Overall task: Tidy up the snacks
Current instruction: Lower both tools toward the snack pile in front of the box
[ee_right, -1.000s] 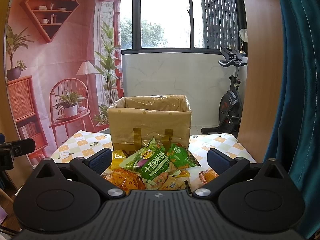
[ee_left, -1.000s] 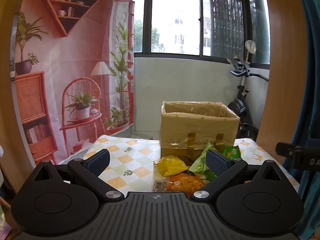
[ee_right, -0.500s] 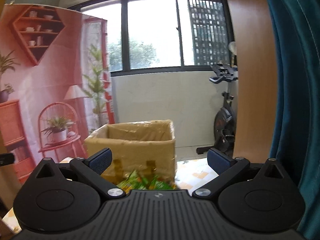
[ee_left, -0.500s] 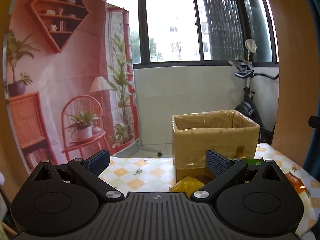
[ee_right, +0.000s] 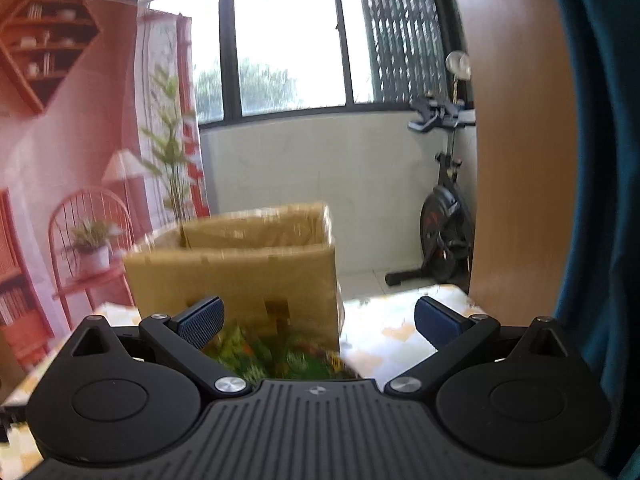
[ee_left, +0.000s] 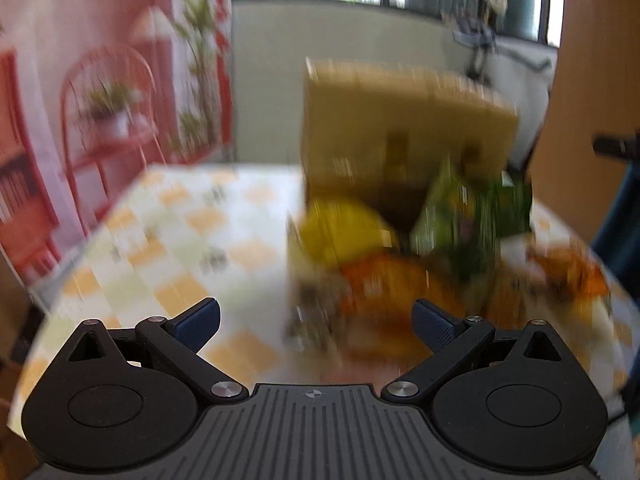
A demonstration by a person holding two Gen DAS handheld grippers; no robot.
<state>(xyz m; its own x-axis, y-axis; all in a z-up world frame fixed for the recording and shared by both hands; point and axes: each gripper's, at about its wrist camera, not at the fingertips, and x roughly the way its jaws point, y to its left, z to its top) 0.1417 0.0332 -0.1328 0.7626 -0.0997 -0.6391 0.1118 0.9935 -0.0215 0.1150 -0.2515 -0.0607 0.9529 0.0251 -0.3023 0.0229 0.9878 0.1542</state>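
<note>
Left view is badly motion-blurred. My left gripper (ee_left: 316, 322) has its fingers spread wide, nothing between them, above the checkered tablecloth (ee_left: 168, 240). Snack pile (ee_left: 404, 256) sits right of centre on the table, just in front of the cardboard box (ee_left: 404, 128): yellow bag (ee_left: 340, 228) on the near left of the pile, green bag (ee_left: 468, 216) upright against the box front, orange bag (ee_left: 384, 280) nearest me, another orange packet (ee_left: 568, 268) further right, apart from the rest. Labels too smeared to read.

My right gripper (ee_right: 318, 318) is also spread apart, holding nothing. In its view the box (ee_right: 236, 276) is open-topped, centre, and green bags (ee_right: 276, 356) peek out below it, mostly hidden by the gripper body. Exercise bike (ee_right: 444, 224) far right by the wall.
</note>
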